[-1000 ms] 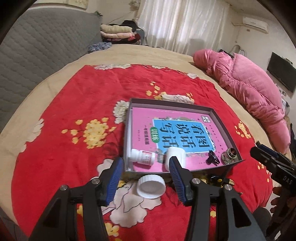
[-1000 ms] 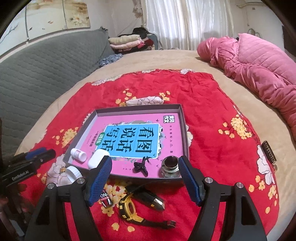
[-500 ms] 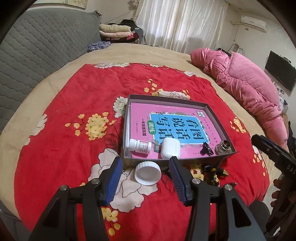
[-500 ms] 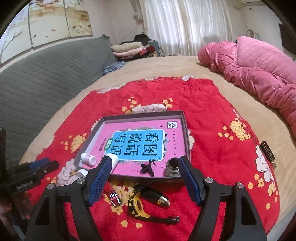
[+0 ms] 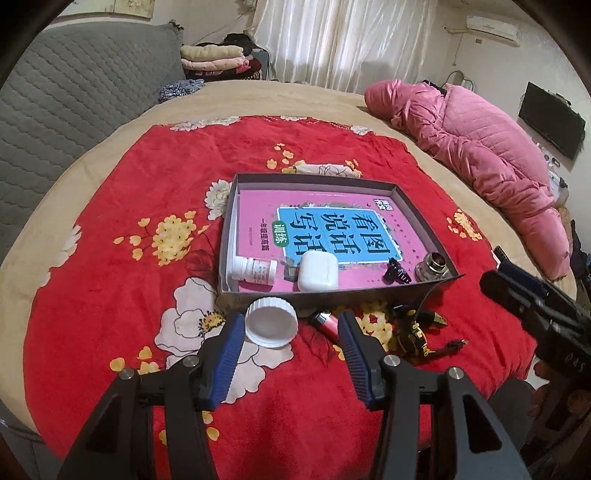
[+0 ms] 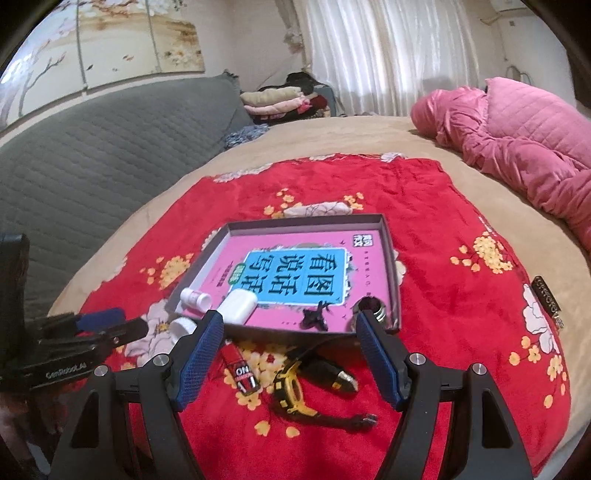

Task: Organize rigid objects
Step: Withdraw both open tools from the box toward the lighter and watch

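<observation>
On the bed's red blanket (image 5: 110, 295), the left tool (image 5: 291, 328) hovers open over a white lid (image 5: 272, 322). The grey box (image 5: 417, 210) sits beyond; the right tool (image 6: 290, 332) gapes, empty, above a yellow-black watch (image 6: 291, 397).

A wide bed (image 5: 332, 99) in a beige cover fills the room, with a red flowered blanket (image 5: 122, 206) spread over its near part and a pink quilt (image 5: 476, 147) heaped along its right side. A grey quilted headboard (image 6: 103, 147) runs along the left under a painted blossom panel (image 6: 110, 40), with folded clothes (image 5: 218, 59) stacked at its far end. White curtains (image 5: 343, 40) glow with daylight on the far wall; an air conditioner (image 5: 489, 27) and a dark television (image 5: 550, 125) hang on the right.
</observation>
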Motion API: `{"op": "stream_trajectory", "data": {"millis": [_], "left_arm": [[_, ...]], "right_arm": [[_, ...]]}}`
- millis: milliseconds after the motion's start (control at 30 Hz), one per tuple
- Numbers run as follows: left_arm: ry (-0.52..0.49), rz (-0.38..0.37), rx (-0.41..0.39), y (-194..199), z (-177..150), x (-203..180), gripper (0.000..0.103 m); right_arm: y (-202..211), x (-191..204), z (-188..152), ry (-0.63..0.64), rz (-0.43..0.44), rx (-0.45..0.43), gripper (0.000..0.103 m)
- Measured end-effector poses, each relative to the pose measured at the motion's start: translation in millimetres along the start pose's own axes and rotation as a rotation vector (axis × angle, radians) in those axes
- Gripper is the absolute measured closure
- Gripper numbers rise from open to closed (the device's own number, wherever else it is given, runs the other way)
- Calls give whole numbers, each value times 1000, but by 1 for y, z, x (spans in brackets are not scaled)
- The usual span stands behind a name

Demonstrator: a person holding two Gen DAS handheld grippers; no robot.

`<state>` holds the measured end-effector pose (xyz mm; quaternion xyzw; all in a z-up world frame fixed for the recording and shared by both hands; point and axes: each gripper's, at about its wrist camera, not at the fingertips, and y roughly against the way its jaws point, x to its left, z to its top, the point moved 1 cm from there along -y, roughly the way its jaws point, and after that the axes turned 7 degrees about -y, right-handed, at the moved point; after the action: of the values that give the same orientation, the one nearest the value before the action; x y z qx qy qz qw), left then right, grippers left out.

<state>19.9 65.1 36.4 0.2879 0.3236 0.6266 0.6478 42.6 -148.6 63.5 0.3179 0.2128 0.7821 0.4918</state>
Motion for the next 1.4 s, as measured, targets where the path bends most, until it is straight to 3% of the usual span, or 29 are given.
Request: {"op": "stream_trajectory", "data": {"millis": [433,967,1400], "left_arm": [[28,-1,72,-17,-14,7,51],[1,-7,115,-27,-20,-1,51],[35,-32,150,-42,-28,6,51]], "right_arm": [[-11,9,-28,59,35,50,27],[-25,9,-46,72,50,101,27],[-46,4,-60,74,44,166,27]]}}
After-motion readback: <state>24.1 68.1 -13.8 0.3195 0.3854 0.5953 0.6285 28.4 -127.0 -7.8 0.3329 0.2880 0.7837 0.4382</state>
